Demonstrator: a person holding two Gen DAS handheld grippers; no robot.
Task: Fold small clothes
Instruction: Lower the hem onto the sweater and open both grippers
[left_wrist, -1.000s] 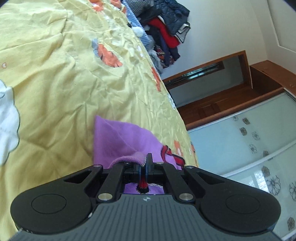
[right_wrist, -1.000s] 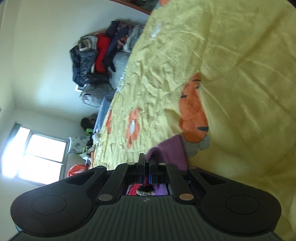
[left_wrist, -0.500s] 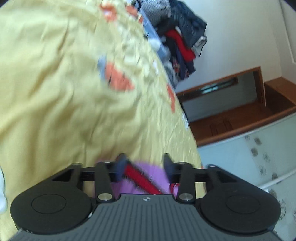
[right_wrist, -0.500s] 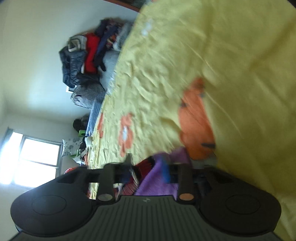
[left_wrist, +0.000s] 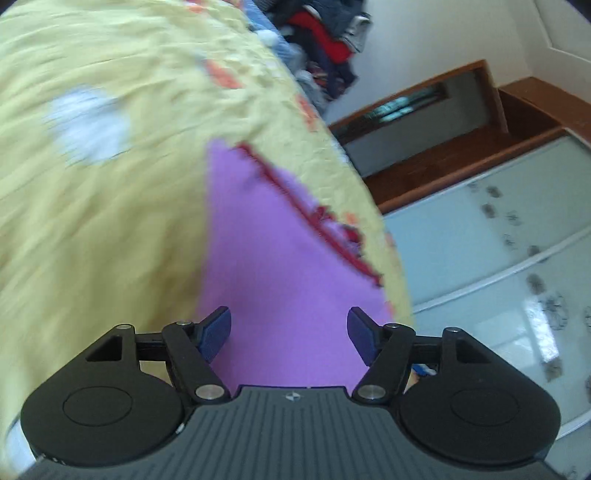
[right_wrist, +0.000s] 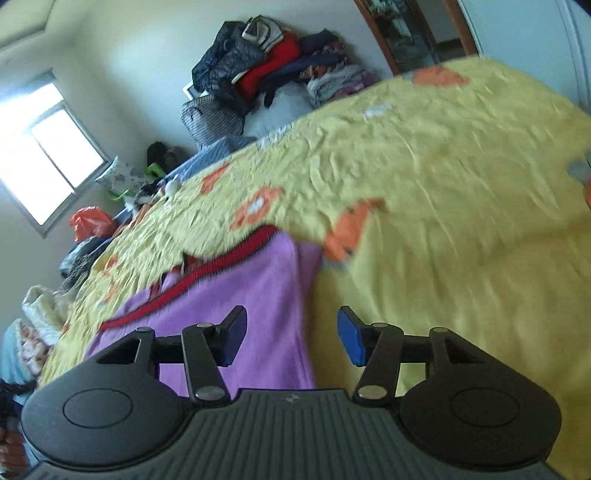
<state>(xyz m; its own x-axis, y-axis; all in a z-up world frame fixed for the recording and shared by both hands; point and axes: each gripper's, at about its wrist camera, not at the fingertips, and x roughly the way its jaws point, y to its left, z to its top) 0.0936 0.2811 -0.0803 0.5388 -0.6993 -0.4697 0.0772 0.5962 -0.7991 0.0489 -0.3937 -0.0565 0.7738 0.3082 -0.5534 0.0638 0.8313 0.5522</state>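
Note:
A small purple garment (left_wrist: 280, 236) with a red trim (left_wrist: 295, 199) lies flat on the yellow flowered bedspread (left_wrist: 110, 184), near the bed's edge. My left gripper (left_wrist: 288, 317) hovers over the near part of it, jaws opening, nothing between the pads. In the right wrist view the same purple garment (right_wrist: 236, 295) and its red trim (right_wrist: 221, 266) lie at lower left on the bedspread (right_wrist: 443, 184). My right gripper (right_wrist: 291, 314) straddles the garment's right edge from above. Its jaws stand apart and are closing a little, pressing on nothing. Both views are blurred by motion.
A pile of clothes (right_wrist: 266, 62) is heaped against the wall at the bed's far end, also in the left wrist view as a clothes pile (left_wrist: 325, 29). Glass wardrobe doors (left_wrist: 498, 258) stand beside the bed. A window (right_wrist: 44, 158) and an orange bag (right_wrist: 90, 221) are at left.
Both grippers were shut on the purple garment's trim. They let go, opened and drew back, and the garment now lies spread flat. The right view has rolled upright.

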